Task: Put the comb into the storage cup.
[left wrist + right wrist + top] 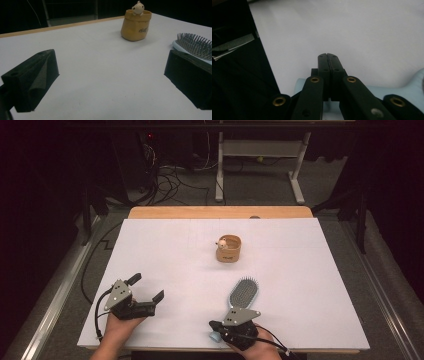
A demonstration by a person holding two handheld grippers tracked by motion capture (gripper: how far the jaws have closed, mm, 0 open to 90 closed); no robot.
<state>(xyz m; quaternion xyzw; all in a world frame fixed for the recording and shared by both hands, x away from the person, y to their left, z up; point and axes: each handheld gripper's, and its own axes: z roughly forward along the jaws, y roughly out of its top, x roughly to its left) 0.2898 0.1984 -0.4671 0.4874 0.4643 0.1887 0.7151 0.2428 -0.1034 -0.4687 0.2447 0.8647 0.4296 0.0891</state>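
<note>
From above, the left gripper (148, 287) sits released near the table's (165, 245) front edge, and the hairbrush (243, 293) lies by the right gripper (214, 325). The left gripper view has bare sheet reaching to a tan pot (136, 25). The right gripper view has jaws clenched together, empty, above the brush handle (372, 90).

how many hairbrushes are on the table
1. The hairbrush lies near the front of the table, its handle under the shut right gripper. None seems hidden.
</note>
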